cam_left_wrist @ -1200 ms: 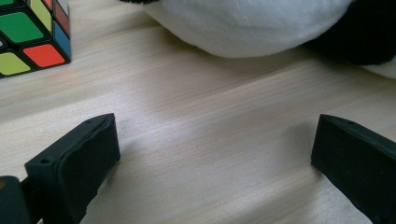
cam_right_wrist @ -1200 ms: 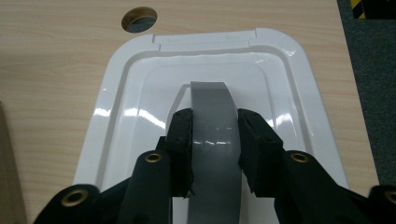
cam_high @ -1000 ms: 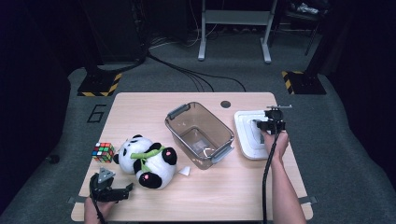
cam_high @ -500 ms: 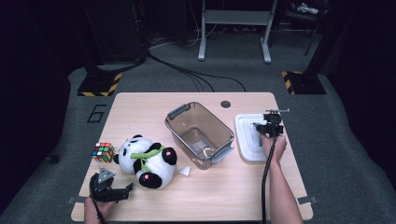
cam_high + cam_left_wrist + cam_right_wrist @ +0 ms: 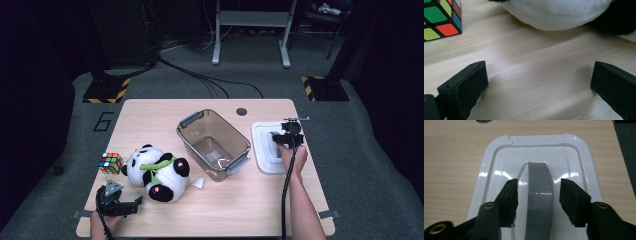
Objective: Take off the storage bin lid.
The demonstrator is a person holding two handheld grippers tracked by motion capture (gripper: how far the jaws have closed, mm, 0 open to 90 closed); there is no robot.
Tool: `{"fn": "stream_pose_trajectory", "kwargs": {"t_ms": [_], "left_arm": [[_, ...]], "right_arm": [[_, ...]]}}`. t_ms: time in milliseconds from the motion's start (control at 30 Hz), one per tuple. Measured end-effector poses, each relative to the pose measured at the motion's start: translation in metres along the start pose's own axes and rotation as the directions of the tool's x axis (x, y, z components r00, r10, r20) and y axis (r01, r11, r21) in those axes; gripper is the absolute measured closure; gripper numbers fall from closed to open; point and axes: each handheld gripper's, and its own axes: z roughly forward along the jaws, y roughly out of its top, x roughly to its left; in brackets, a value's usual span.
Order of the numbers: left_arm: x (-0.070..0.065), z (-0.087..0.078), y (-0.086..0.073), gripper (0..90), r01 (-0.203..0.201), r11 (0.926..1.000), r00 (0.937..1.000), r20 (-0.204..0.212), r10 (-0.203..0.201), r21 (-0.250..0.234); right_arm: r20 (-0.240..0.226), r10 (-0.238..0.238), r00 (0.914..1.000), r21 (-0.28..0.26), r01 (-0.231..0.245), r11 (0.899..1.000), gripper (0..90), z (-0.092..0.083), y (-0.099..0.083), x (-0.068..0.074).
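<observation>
Now the right gripper sits over the white lid at the right side of the tabletop. Its jaws have just been opening — the grey handle stands between them, with a gap on each side, pads not pressing on it. The lid lies flat, handle up, just right of the bin and apart from it.

Left gripper rests low at the near-left corner of the tabletop, jaws spread wide, bare wood between them. In the left gripper view the cube is at the upper left and the panda spans the top, both clear of the jaws.

From the high view: the bin is clear brownish plastic with grey handles, set at an angle mid-table, open on top. The panda lies on its side left of the bin, green scarf on, a small white tag next to it. The cube sits just left of the panda's head — close to it, whether touching I cannot tell.
</observation>
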Motion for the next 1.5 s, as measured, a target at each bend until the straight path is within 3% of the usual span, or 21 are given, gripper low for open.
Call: {"fn": "stream_pose_trajectory", "kwargs": {"t_ms": [33,167,300,700,1267,1400,1467,1500], "left_arm": [[0.0,0.0,0.0,0.7,0.0,1.0,1.0,0.0,0.0,0.0],[0.0,0.0,0.0,0.8,0.0,1.0,1.0,0.0,0.0,0.0],[0.0,0.0,0.0,0.8,0.0,1.0,1.0,0.0,0.0,0.0],[0.0,0.0,0.0,0.8,0.0,1.0,1.0,0.0,0.0,0.0],[0.0,0.0,0.0,0.8,-0.001,1.0,1.0,0.001,0.001,0.001],[0.0,0.0,0.0,0.8,-0.001,1.0,1.0,0.002,0.001,0.001],[0.0,0.0,0.0,0.8,-0.002,1.0,1.0,0.002,0.002,0.001],[0.0,0.0,0.0,0.8,-0.001,1.0,1.0,0.002,0.001,0.001]], "right_arm": [[0.0,0.0,1.0,0.0,0.0,1.0,45.6,0.0,0.0,0.0],[-0.002,-0.027,0.9996,-0.025,0.026,0.999,31.3,-0.01,0.0,0.0],[-0.033,-0.056,0.9979,-0.047,0.054,0.997,16.1,-0.023,-0.002,0.001],[-0.076,-0.152,0.9855,-0.071,0.146,0.987,2.6,-0.048,-0.019,0.016],[-0.149,-0.261,0.9539,-0.124,0.244,0.962,0.0,-0.067,-0.076,0.048],[-0.168,-0.28,0.9451,-0.127,0.261,0.957,0.0,-0.068,-0.094,0.056],[-0.194,-0.298,0.9346,-0.131,0.277,0.952,0.0,-0.067,-0.11,0.064],[-0.194,-0.298,0.9346,-0.131,0.277,0.952,0.0,-0.067,-0.11,0.064]]}}
